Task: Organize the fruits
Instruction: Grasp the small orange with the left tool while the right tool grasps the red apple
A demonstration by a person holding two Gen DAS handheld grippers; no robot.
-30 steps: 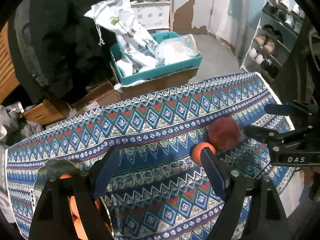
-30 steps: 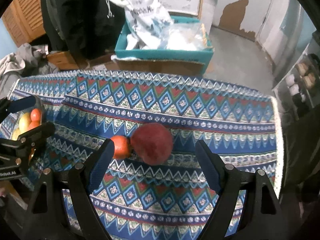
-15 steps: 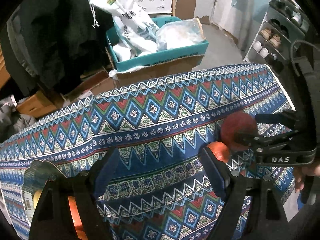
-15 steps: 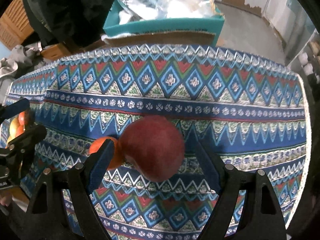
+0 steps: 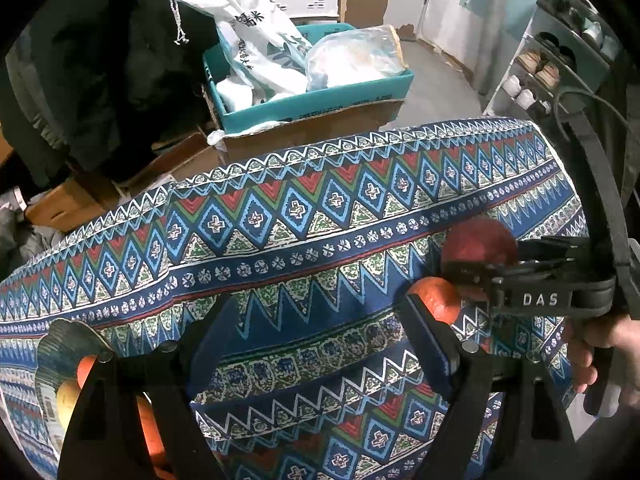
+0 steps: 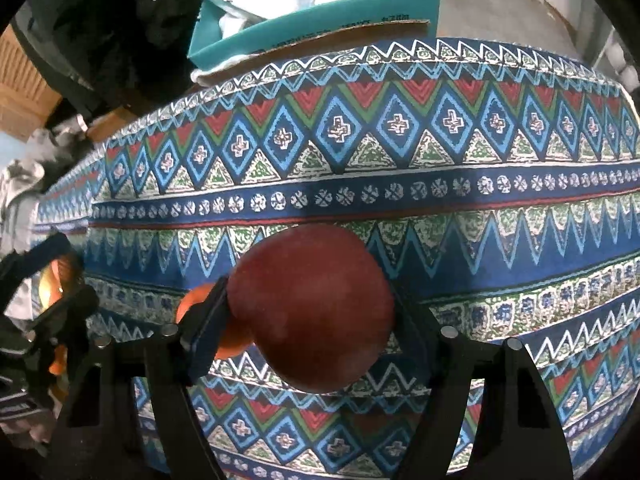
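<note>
My right gripper (image 6: 310, 312) is shut on a dark red apple (image 6: 312, 308) on the patterned cloth; the apple also shows in the left wrist view (image 5: 478, 244) between the right gripper's fingers (image 5: 472, 270). A small orange (image 6: 196, 300) lies just left of the apple, partly hidden by the left finger; it shows in the left wrist view (image 5: 438, 300) too. My left gripper (image 5: 316, 332) is open and empty above the cloth. A bowl (image 5: 60, 348) with orange and yellow fruit sits at its lower left.
The table wears a blue patterned cloth (image 5: 300, 216). Behind it stand a teal box (image 5: 312, 100) with white bags, cardboard boxes and dark clothing. A shoe rack (image 5: 560, 60) is at the right. The left gripper (image 6: 44, 304) shows at the right wrist view's left edge.
My right gripper has come down around the red apple and closed on it. The left gripper has shifted a little, with the bowl sliding toward its lower left.
</note>
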